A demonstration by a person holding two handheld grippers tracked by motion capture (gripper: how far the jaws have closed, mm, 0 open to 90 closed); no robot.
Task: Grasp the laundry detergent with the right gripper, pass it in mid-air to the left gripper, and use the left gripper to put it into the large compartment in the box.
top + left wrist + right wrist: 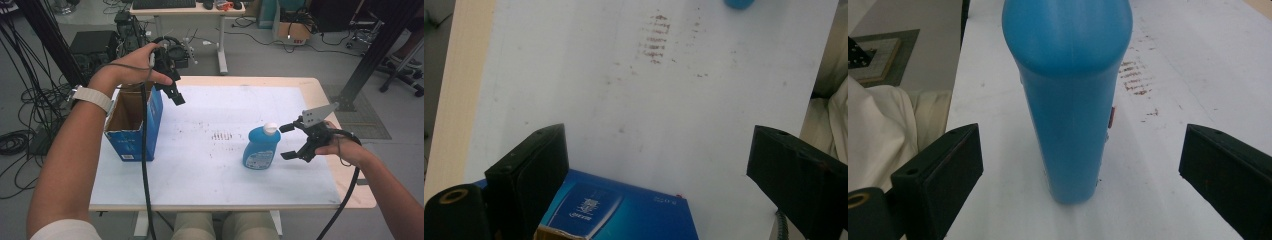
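The blue bottle point(261, 148) stands upright on the white worktop point(210, 170), toward its right side, white cap up. It sits just ahead of the right tongs point(289, 142), whose jaws stand wide apart, one on either side of the bottle's line without touching it. In the right gripper view the bottle's point(1068, 100) narrow edge faces the camera between the two open pads, which suggests a sideways grasp is being lined up. Its label shows pale print, too small to read.

Well apart at the worktop's left edge, an open blue cardboard box point(134, 125) stands with its flaps up, a likely place for the bottle to go. The left tongs point(176, 95) hang above the box's far corner, jaws wide and holding nothing. In the left gripper view the box point(624, 212) bears white characters that cannot be made out.
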